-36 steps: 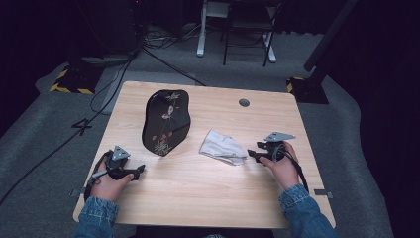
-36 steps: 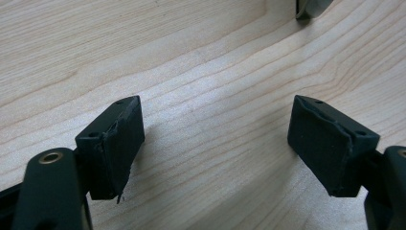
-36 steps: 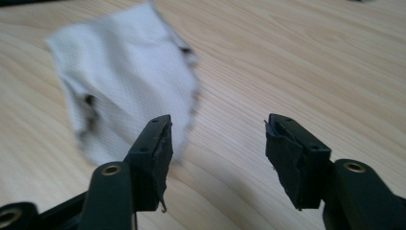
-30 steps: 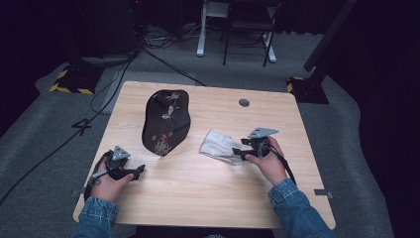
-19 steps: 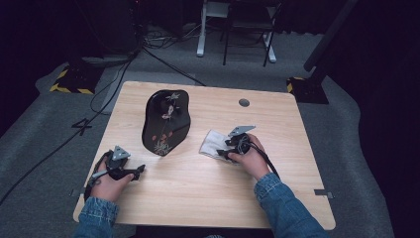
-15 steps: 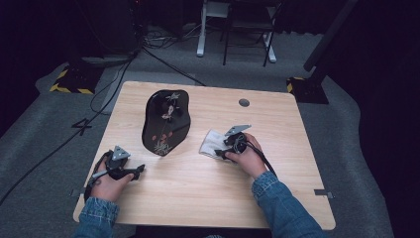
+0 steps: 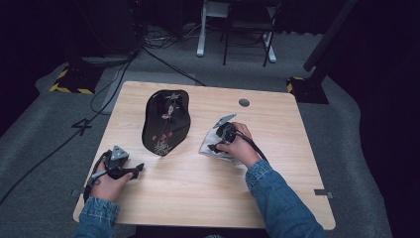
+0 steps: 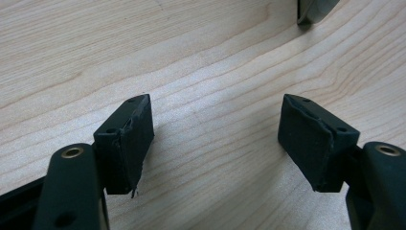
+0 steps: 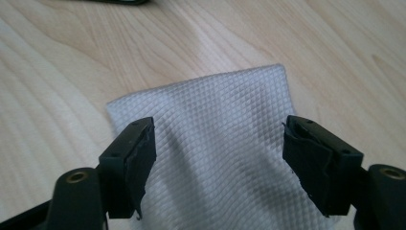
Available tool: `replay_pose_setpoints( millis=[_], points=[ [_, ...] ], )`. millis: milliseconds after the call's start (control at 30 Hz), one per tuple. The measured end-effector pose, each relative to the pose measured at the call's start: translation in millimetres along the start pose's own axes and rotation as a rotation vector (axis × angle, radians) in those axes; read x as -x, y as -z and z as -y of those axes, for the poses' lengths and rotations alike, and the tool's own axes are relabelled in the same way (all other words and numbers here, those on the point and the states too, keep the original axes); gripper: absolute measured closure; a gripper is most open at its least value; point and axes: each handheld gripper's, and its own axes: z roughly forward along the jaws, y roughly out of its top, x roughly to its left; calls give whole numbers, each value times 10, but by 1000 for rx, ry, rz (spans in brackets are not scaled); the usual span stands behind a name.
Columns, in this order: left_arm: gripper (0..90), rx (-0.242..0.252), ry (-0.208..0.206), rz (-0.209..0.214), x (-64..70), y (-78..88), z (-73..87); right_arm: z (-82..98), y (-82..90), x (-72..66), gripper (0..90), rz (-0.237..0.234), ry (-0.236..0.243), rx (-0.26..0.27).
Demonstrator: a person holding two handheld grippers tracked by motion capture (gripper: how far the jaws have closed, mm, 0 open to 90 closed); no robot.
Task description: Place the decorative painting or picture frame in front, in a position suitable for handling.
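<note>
A white quilted cloth [image 7: 206, 148] [image 9: 210, 110] lies on the wooden table [image 7: 198, 198], right of a black lacquer tray [image 7: 166, 121] painted with flowers. My right gripper [image 7: 214, 148] [image 9: 218, 153] hovers low over the cloth. Its jaws have just been opening and now stand open on either side of the cloth, with the pads clear of it. My left gripper [image 7: 136, 169] [image 8: 218, 143] rests open near the front left of the table, with bare wood between its jaws.
A round grey cable hole [image 7: 243, 102] sits in the table's far right part. Beyond the table are a grey carpet, cables and a chair base [image 7: 233, 49]. A dark rim [image 8: 311, 9] pokes into the left gripper view's top right.
My right hand has moved left from the table's right side onto the cloth. The left hand and the tray have stayed put.
</note>
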Motion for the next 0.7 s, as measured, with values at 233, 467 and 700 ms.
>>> replay_pose_setpoints(
  millis=[233,467,700],
  points=[
    [277,1,-4,0,0,-2,-1,10,-155,-10,166,-33,-53,-47],
    [270,-5,-18,-4,4,-5,-5,23,-143,-9,240,-42,-53,-44],
    [289,0,-1,-5,1,3,1,24,-37,-61,748,-75,-71,-67]
  ],
)
